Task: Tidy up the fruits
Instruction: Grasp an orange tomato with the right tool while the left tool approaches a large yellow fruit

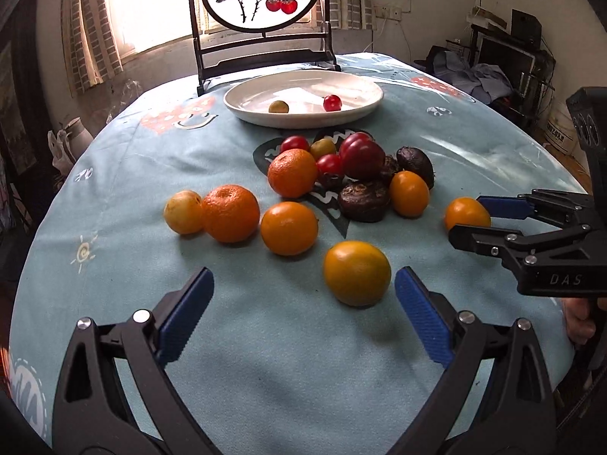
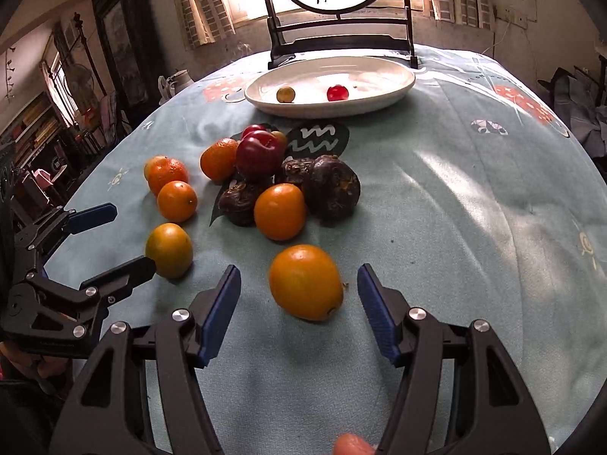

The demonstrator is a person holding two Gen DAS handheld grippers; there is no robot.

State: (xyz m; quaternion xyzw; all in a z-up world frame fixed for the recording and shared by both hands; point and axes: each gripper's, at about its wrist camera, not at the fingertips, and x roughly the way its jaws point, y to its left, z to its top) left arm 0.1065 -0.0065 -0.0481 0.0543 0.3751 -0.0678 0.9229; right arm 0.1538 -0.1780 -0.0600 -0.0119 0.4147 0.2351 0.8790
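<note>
Fruits lie loose on a blue tablecloth [image 1: 265,360]: mandarins [image 1: 230,213], a red plum [image 1: 362,159], dark brown fruits [image 1: 364,201] and cherry tomatoes [image 1: 330,163]. At the back, a white plate [image 1: 242,110] holds one yellow-green fruit [image 1: 279,106] and one cherry tomato [image 1: 332,102]. My left gripper [image 1: 305,314] is open wide, and an orange-yellow fruit [image 1: 356,273] rests just ahead between its tips, untouched. My right gripper [image 2: 299,311] is open around another orange fruit [image 2: 305,282], pads apart from it. Each gripper also shows in the other view: the right gripper [image 1: 466,217], the left gripper [image 2: 132,238].
A round painted screen on a dark wooden stand [image 1: 261,57] stands behind the plate. The round table drops off at left and right. A person's hand [image 1: 580,322] holds the right gripper's handle. Furniture and clutter fill the room's edges.
</note>
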